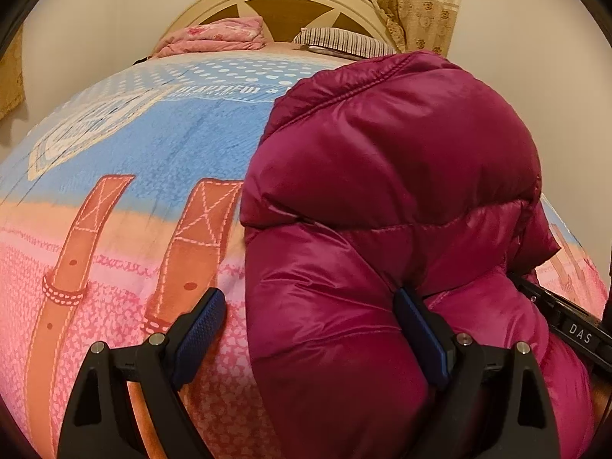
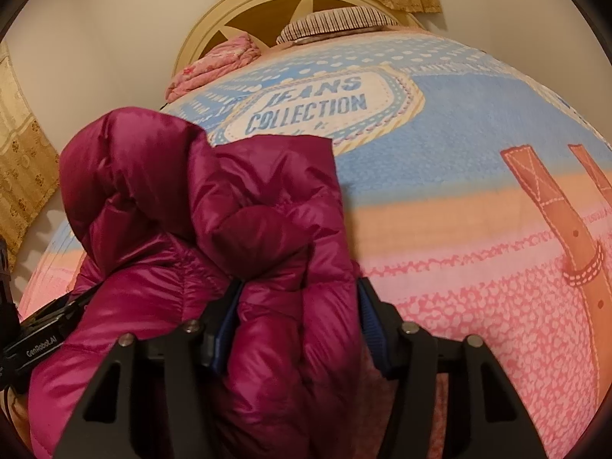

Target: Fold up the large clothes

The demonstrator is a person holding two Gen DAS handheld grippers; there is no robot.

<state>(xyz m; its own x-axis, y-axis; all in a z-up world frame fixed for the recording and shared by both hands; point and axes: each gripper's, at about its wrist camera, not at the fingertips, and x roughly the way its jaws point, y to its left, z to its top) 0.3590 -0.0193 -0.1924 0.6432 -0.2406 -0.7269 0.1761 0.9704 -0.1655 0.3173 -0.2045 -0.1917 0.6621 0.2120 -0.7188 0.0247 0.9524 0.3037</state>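
Note:
A puffy magenta down jacket point(image 1: 382, 153) lies bunched in a thick bundle on the bed, at the right of the left wrist view and the left of the right wrist view point(image 2: 191, 191). My left gripper point(image 1: 308, 298) stands wide open across the bundle's left part. Its right pad point(image 1: 417, 329) is sunk into the jacket, while the left one point(image 1: 202, 317) hangs free over the bedcover. My right gripper point(image 2: 300, 287) is shut on a thick fold of the jacket, with padding bulging between both pads.
The bedcover point(image 1: 134, 191) is blue and pink, printed with belt straps and a "JEANS COLLECTION" label point(image 2: 313, 107). At the rounded headboard point(image 1: 275, 4) lie a folded pink blanket point(image 1: 214, 36) and a striped pillow point(image 1: 344, 40). Curtains point(image 1: 417, 0) hang behind.

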